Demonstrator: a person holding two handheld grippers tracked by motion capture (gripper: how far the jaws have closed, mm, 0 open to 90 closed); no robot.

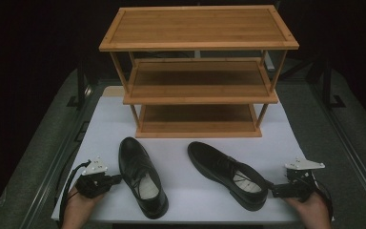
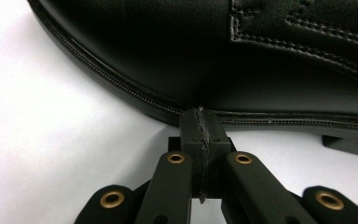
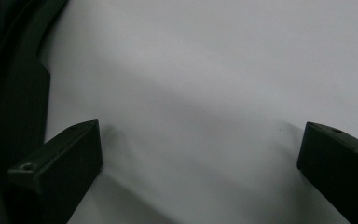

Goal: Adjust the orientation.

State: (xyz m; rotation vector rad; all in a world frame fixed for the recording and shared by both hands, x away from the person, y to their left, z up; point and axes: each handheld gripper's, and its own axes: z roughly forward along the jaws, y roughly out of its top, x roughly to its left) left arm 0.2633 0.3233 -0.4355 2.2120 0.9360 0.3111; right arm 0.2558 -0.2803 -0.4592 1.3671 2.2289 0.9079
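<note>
Two black leather lace-up shoes lie on the white tabletop [image 1: 190,193]. The left shoe [image 1: 142,175] points away from me, and the right shoe [image 1: 226,174] lies at an angle with its toe toward the back left. My left gripper [image 1: 118,179] is shut with nothing in it, its tip against the left shoe's outer side. In the left gripper view the closed jaws [image 2: 201,116] meet the sole edge of that shoe [image 2: 214,46]. My right gripper [image 1: 270,187] sits by the right shoe's heel, open. Bare table lies between its jaws [image 3: 200,149], and the shoe [image 3: 9,70] is at the left edge.
A three-tier bamboo shoe rack [image 1: 198,26] stands at the back middle of the table, all its shelves bare. Dark grey floor and metal rails run along both sides of the table. A hand holds each gripper at the table's front edge.
</note>
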